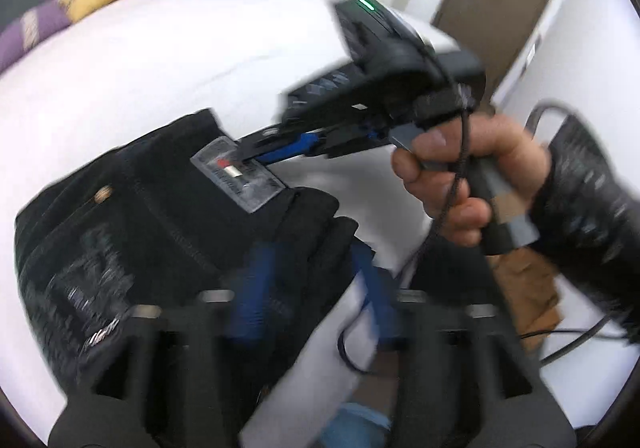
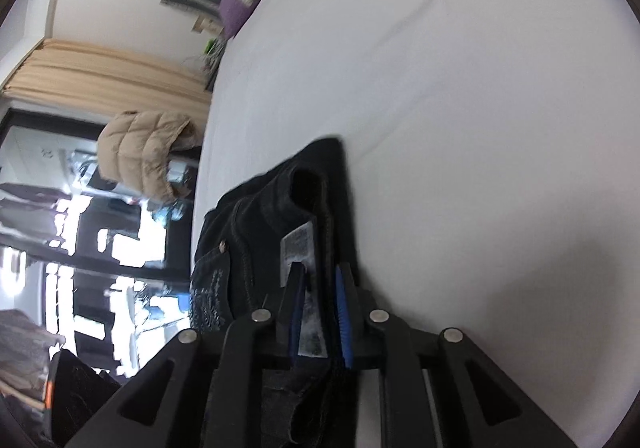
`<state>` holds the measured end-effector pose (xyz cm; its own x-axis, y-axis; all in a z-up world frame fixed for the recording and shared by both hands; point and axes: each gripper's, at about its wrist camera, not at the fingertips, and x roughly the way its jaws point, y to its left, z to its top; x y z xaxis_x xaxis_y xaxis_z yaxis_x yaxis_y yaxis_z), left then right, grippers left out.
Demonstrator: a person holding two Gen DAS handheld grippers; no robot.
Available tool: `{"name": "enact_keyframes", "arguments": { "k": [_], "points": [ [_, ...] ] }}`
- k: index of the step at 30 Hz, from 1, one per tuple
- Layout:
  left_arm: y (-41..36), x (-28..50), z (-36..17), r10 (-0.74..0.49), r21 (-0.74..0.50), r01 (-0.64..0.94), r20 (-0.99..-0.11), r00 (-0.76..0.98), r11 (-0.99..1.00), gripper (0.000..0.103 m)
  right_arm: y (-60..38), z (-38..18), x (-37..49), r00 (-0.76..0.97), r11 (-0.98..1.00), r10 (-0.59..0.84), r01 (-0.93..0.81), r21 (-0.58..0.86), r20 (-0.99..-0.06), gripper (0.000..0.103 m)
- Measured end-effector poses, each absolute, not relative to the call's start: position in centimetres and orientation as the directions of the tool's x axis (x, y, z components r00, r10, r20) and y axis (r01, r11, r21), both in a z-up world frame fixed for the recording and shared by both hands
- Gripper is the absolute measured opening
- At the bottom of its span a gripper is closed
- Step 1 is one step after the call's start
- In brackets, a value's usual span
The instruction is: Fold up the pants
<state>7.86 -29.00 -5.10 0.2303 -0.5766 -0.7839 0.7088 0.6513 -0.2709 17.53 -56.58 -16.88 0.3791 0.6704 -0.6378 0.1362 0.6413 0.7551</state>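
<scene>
**Mara:** Left gripper [image 1: 308, 288] first: its blue fingers [image 1: 256, 288] sit one on each side of the near edge of the black pants [image 1: 132, 216], and the cloth seems to run between them. They are blurred, so I cannot tell if they are pinching it or only straddling it.

**Jon:** And to the right of that?

**Mara:** Right gripper [image 1: 262, 152], held in the right hand [image 1: 460, 184], comes in from the side with its tips at the waistband, on the paper tag [image 1: 238, 182].

**Jon:** Closed?

**Mara:** Its own camera answers that. The two fingers [image 2: 298, 312] are pressed onto a thick stack of dark cloth, with the tag [image 2: 298, 244] caught between them (several layers, I would judge, so some folding looks done). Two grips along one edge would let the bundle be lifted or turned without the layers sliding apart.

**Jon:** Where are the pants?

**Mara:** Bunched on the white bed [image 1: 160, 68], near its front edge. The left view alone shows both tools and the hand. The right view alone shows the clamp up close, plus a beige jacket [image 2: 148, 152] beyond the bed.
</scene>
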Motion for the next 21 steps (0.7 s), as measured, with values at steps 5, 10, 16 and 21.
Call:
{"name": "enact_keyframes", "arguments": {
  "k": [5, 10, 16, 21],
  "points": [
    [-22.4, 10.0, -3.0, -0.612, -0.347, 0.59, -0.716, 0.335, 0.729, 0.079, -57.7, -13.4, 16.1, 0.422, 0.695, 0.6, 0.146, 0.704, -0.679, 0.024],
    [-17.5, 13.6, -5.7, -0.593, -0.435, 0.428, -0.715, 0.371, 0.792, 0.066, -51.8, -9.6, 15.0, 0.379, 0.656, 0.706, -0.031, 0.755, -0.598, 0.02],
    [-13.9, 20.6, -8.9, -0.571, -0.481, 0.316, -0.745, 0.343, 0.818, 0.024, -49.9, -16.4, 14.9, 0.271, 0.705, 0.658, 0.106, 0.701, -0.703, 0.0],
    [-12.5, 24.1, -12.0, -0.685, -0.625, 0.281, -0.677, 0.268, 0.728, 0.021, -52.9, -18.5, 14.2, 0.334, 0.598, 0.71, 0.18, 0.781, -0.62, 0.0]
  ]
}}
